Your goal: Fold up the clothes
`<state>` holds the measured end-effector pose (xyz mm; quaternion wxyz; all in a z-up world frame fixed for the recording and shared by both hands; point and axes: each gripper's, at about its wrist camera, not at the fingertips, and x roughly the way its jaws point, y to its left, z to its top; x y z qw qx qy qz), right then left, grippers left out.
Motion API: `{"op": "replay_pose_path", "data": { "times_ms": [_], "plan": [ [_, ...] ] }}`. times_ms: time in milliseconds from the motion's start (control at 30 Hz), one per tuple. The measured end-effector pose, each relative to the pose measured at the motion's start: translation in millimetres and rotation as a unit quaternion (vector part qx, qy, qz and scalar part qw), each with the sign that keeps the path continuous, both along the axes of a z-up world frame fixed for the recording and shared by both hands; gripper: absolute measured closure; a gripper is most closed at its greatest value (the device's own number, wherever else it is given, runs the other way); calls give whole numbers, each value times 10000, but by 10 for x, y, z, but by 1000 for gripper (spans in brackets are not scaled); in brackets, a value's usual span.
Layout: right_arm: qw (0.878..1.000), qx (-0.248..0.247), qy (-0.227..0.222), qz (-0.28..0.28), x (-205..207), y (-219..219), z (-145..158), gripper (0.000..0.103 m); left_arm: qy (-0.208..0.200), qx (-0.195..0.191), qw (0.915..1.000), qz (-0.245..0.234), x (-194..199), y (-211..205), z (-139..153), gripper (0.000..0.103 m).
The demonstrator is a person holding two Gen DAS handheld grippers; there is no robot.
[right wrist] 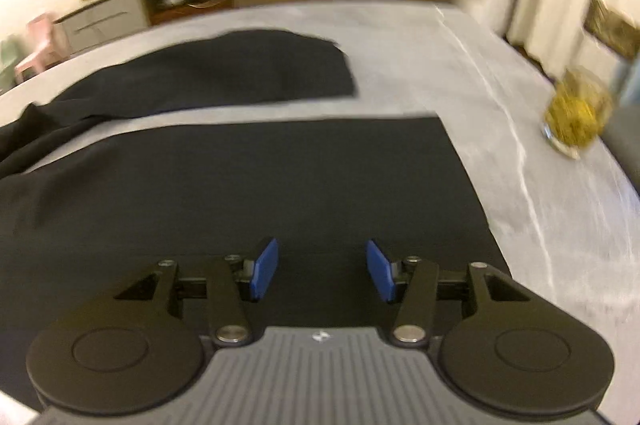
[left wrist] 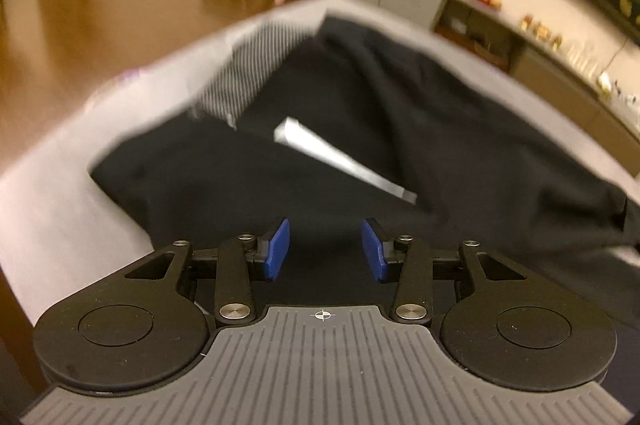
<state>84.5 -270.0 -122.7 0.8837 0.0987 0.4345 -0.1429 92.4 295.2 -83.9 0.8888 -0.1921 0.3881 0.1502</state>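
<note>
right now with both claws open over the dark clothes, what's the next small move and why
Probably lower the right claw and close it on the dark garment near its straight right edge. Both claws are open with nothing between the pads, and the left claw hovers over bunched cloth. That flat edge on the grey surface looks easiest to lift for a fold.

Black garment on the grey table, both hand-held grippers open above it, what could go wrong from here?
1. The black garment lies bunched and creased near the left hand-held gripper; pinching there may catch several layers and skew the fold.
2. The striped cloth touches the garment's far edge and could drag along.
3. A glass container of yellow pieces stands near the table edge; a swinging trouser leg might knock it.
</note>
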Motion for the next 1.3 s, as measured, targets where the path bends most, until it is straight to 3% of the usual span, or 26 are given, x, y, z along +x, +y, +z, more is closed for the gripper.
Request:
{"op": "replay_pose_path", "data": {
  "times_ms": [67, 167, 200, 300, 433, 500, 567, 667, 833, 933, 1000, 1067, 1100, 1167, 1200, 1267, 1300],
  "plan": [
    [9996, -103, 49, -259, -14, -96, -17, 54, 69, 35, 9993, 365, 4, 125, -45, 79],
    [9964, -241, 119, -805, -31, -306, -41, 53, 58, -124, 9949, 1001, -50, 345, -54, 76],
    [9949, -303, 87, -957, -55, -362, -30, 54, -21, -353, 9926, 1163, -94, 405, -34, 68],
    [9935, -395, -392, -994, -133, -306, 131, 52, -337, -1138, 9824, 1439, -199, 538, 51, 64],
    [9933, -393, -1030, -350, -129, 162, 343, 49, -588, -2047, 9727, 922, 87, 587, 253, 60],
    [9906, -450, -1231, 391, 8, 565, 457, 49, -672, -2443, 9648, 701, 309, 600, 321, 58],
    [9819, -507, -1315, 1263, 162, 1049, 574, 48, -700, -2488, 9639, 640, 495, 619, 344, 57],
    [9515, -655, -1424, 2648, 402, 1958, 755, 43, -463, -2363, 9668, 855, 705, 692, 163, 59],
    [8761, -815, -1545, 4494, 921, 3515, 910, 30, -377, -2580, 9584, 1160, 685, 962, -61, 59],
    [8356, -1107, -1443, 5184, 1367, 4323, 802, 29, -475, -2654, 9555, 1202, 565, 1070, -58, 58],
    [8184, -1262, -1219, 5472, 1719, 4698, 665, 28, -544, -2733, 9523, 1246, 518, 1140, -52, 58],
    [8117, -1222, -802, 5654, 2007, 4950, 522, 29, -611, -2811, 9497, 1235, 515, 1192, -48, 58],
    [8088, -1169, -545, 5737, 2127, 4997, 430, 35, -648, -2849, 9487, 1206, 513, 1214, -43, 57],
    [8016, -1073, -67, 5881, 2348, 5080, 265, 81, -730, -2886, 9473, 1181, 534, 1277, -27, 57],
    [7994, -1070, 28, 5912, 2384, 5079, 257, 99, -749, -2913, 9462, 1189, 535, 1304, -24, 57],
    [8002, -947, -172, 5919, 2351, 5014, 409, 100, -781, -3004, 9426, 1227, 529, 1351, -26, 57],
    [8099, -687, -538, 5800, 2235, 4890, 613, 100, -800, -3073, 9399, 1255, 525, 1373, -30, 57]
  ]
}}
